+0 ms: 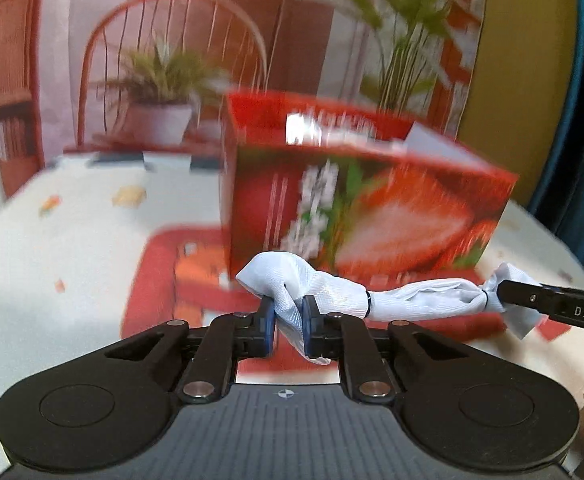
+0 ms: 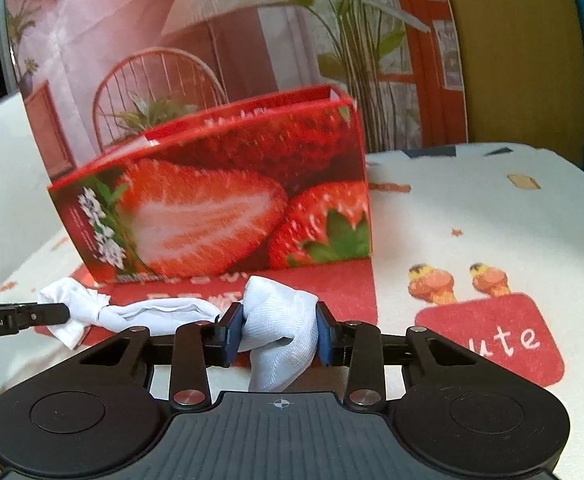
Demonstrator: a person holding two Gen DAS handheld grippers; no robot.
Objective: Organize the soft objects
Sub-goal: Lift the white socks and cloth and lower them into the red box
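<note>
Nearest the lens, the left gripper (image 1: 286,318) has its jaws pinching one bunched end of a white cloth bundle (image 1: 372,298) tied with thin black bands. To the right, the right gripper (image 2: 279,334) clamps the other end, so the cloth hangs stretched between them just above the desk (image 2: 472,208). Behind it stands an open strawberry-printed box (image 2: 228,204) on a red mat (image 2: 348,292), probably where the cloth belongs.

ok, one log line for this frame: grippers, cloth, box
left gripper: shut on white cloth | right gripper: shut on its other end | cloth: stretched between them | strawberry box: behind, open-topped
</note>
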